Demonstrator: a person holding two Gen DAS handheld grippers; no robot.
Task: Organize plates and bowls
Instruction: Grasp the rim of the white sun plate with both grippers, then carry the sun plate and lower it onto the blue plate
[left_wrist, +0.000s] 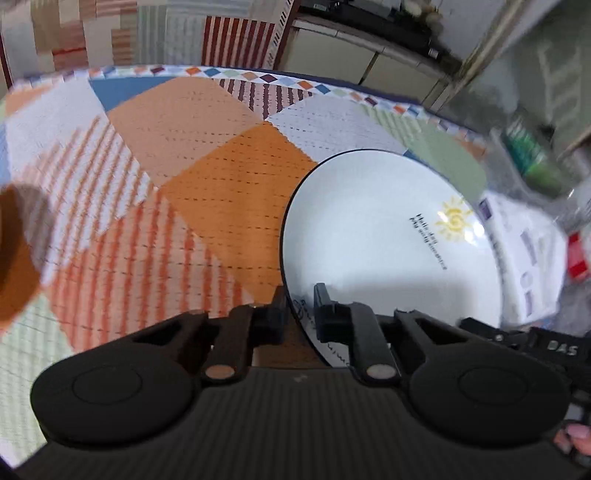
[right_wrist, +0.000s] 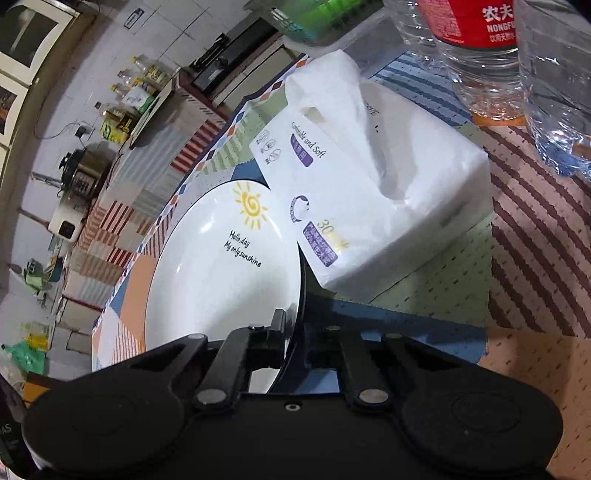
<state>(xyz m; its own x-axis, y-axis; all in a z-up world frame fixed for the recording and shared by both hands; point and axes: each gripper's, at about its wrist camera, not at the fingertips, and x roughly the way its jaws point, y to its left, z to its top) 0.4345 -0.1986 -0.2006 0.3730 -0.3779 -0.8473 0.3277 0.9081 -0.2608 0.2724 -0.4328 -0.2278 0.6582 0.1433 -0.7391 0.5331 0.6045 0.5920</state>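
Note:
A white plate (left_wrist: 388, 240) with a dark rim, a yellow sun and black lettering lies tilted on the patchwork tablecloth (left_wrist: 207, 177). My left gripper (left_wrist: 300, 310) is shut on its near rim, one finger under the edge and one on the white face. In the right wrist view the same plate (right_wrist: 221, 266) stands at the left. My right gripper (right_wrist: 295, 328) is shut on its rim too: the left finger presses the white face, and the other sits in shadow behind the dark edge.
A white tissue pack (right_wrist: 369, 192) lies close against the plate's far side, also seen as the tissue pack (left_wrist: 524, 251). Clear water bottles (right_wrist: 476, 48) stand behind it. A blurred brown object (left_wrist: 14, 251) sits at the table's left. The table edge (right_wrist: 155, 221) runs beside the plate.

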